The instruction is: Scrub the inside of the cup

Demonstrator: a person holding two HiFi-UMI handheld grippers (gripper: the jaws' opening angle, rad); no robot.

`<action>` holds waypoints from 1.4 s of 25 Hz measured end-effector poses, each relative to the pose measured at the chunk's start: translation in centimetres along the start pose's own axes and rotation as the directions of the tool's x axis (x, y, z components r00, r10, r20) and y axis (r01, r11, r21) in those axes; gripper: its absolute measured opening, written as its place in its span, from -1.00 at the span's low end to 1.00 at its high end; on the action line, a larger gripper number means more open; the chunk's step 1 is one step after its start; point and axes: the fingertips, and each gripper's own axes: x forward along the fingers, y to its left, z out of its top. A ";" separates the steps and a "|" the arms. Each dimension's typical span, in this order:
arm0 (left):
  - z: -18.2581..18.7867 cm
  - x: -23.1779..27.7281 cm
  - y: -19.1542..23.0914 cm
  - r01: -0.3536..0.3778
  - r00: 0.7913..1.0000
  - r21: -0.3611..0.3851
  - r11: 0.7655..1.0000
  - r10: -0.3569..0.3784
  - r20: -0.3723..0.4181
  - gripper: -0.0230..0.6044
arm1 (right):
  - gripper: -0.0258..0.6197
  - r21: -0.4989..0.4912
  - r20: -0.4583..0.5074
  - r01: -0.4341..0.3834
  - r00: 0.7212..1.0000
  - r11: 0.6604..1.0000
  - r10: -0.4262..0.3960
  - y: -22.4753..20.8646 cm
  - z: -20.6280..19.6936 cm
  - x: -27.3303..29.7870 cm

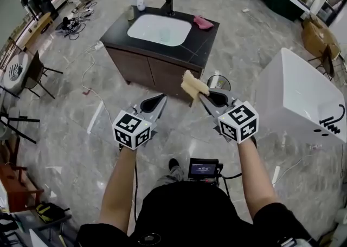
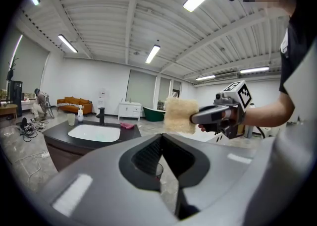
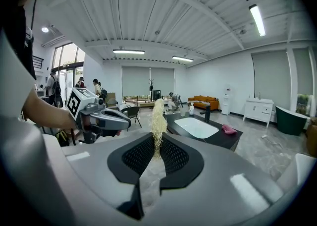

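approach stage, by the look of it: both grippers held out over the floor, well short of the tabletop (image 1: 201, 44). cup (image 1: 130, 13) upright on the far left of that tabletop, left of the basin (image 1: 159, 29), just beside the bottle (image 1: 140, 2), untouched and well apart from either gripper. right gripper (image 1: 201, 95) with fingers clamped on the near edge of a sponge (image 1: 193, 84), most of the pad poking out past the tips, seen edge-on in the right gripper view. left gripper (image 1: 160, 98) with fingers closed together on nothing.

to do this step well:

- close in on the left side of the tabletop rather than the middle, steering clear of the faucet (image 1: 168, 4).
- open the left fingers before reaching the cup.
- take the cup by the wall, low down, or by the rim if too wide for that. grip firmly enough to resist twisting.
- hold first, scrub second: probably a light cup, likely to slide or tip on the smooth black top if pushed by the sponge alone.
- leave the sponge grip as is, with enough free pad to enter the mouth.
- tilt the cup toward the sponge and feed the pad in narrow side first.
- press on the inner wall and work round the whole wall, then the base.
- mind the bottle close by, easy to knock over.
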 end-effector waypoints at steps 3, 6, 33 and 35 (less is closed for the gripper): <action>0.3 0.7 2.4 0.005 1.000 -0.012 1.000 -0.005 -0.001 -0.93 | -0.78 0.027 -0.014 0.002 1.000 1.000 -0.002 -1.0 0.2 2.0; 0.7 1.4 4.4 0.004 1.000 -0.036 0.999 -0.004 0.012 -0.93 | -0.78 0.050 -0.020 0.015 1.000 0.999 -0.014 -2.4 0.5 3.7; 5.1 22.0 25.0 -0.081 0.996 -0.068 0.994 0.077 -0.051 -0.93 | -0.78 0.039 -0.064 -0.118 0.991 0.992 0.121 -25.1 3.9 24.6; 5.0 22.4 25.9 -0.101 0.994 -0.075 0.992 0.097 -0.054 -0.93 | -0.78 0.043 -0.069 -0.133 0.988 0.990 0.136 -25.7 3.9 25.5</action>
